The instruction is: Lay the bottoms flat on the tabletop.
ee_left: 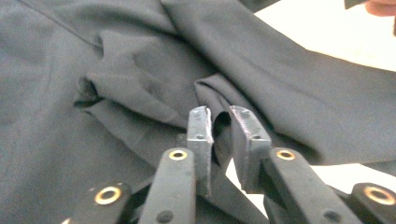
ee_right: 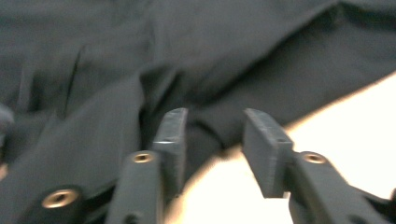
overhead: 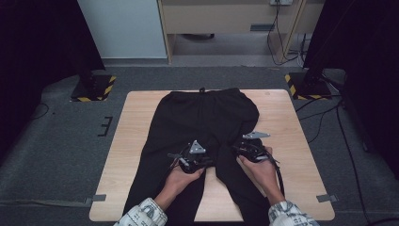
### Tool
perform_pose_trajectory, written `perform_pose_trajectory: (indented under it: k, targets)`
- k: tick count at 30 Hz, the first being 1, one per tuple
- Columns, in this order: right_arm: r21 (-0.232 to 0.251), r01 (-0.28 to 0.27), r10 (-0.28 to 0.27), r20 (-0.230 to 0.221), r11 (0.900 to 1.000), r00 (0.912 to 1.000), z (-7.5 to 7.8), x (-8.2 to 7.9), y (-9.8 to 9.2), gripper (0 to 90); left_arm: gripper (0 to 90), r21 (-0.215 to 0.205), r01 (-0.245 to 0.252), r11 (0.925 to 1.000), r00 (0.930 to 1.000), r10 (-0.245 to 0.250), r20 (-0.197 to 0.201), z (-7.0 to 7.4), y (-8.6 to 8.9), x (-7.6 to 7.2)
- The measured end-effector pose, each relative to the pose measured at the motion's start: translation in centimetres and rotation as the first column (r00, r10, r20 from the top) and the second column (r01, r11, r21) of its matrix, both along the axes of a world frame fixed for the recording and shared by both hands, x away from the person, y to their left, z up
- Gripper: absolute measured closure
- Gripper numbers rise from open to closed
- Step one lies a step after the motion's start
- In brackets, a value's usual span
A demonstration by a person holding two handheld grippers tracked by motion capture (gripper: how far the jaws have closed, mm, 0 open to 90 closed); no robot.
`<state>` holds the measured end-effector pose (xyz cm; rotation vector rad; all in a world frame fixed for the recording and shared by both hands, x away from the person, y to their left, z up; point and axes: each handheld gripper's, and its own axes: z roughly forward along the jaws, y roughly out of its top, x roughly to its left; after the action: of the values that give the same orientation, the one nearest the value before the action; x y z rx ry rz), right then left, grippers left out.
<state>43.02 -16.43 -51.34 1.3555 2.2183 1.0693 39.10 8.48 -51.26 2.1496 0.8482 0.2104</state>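
**Black trousers flat on the table, both grippers at the crotch**

A pair of black trousers (overhead: 202, 122) lies spread on a pale wooden table (overhead: 136, 141) with rounded corners. The cloth is a soft, matte knit or sweat fabric, smooth over the seat and rumpled into shallow folds where the legs part. Its long axis runs near to far: the waistband, with a small drawstring loop showing, points to the far edge, and the two legs run toward the near edge and splay a little apart there, leaving a wedge of bare wood between them.

The left gripper (overhead: 203, 162) sits on the inner edge of the left leg, just below the crotch. In the left gripper view its jaws stand close together with a raised fold of the dark cloth (ee_left: 219, 128) pinched up between the flat, scuffed metal pads — a clenched grasp on the fabric edge.

The right gripper (overhead: 237, 149) rests at the inner edge of the right leg, just beside the left one. In the right gripper view, which is blurred, its jaws stand apart over the hem where the cloth (ee_right: 205, 126) meets the bright wood; the pads do not press on anything, so they are released.

Both hands come in from the near edge, in patterned sleeves (overhead: 143, 214). Each gripper carries a grey three-cornered plate on top.
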Motion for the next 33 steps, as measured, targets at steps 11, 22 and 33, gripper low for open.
perform_pose_trajectory:
  k: [11, 22, 33]
  targets:
    - [-0.038, -0.009, 0.007, -0.038, 0.999, 0.9992, -1.1, 3.0, 3.1, 44.9, 56.1, 0.007, 0.017, 0.9998, 0.9984, -0.018, 0.054, -1.0, -1.8, 0.3]
    - [-0.039, -0.031, 0.029, -0.04, 0.999, 0.9988, -0.5, 2.8, 3.4, 88.7, 81.8, 0.016, -0.028, 0.9995, 0.9993, 0.028, 0.025, -1.8, -1.4, 1.2]
    - [-0.01, -0.015, 0.014, -0.055, 1.0, 0.9984, 1.8, 0.6, -2.6, 89.4, 89.1, 0.006, -0.061, 0.9981, 0.9973, 0.061, 0.042, -1.2, -0.9, 1.4]
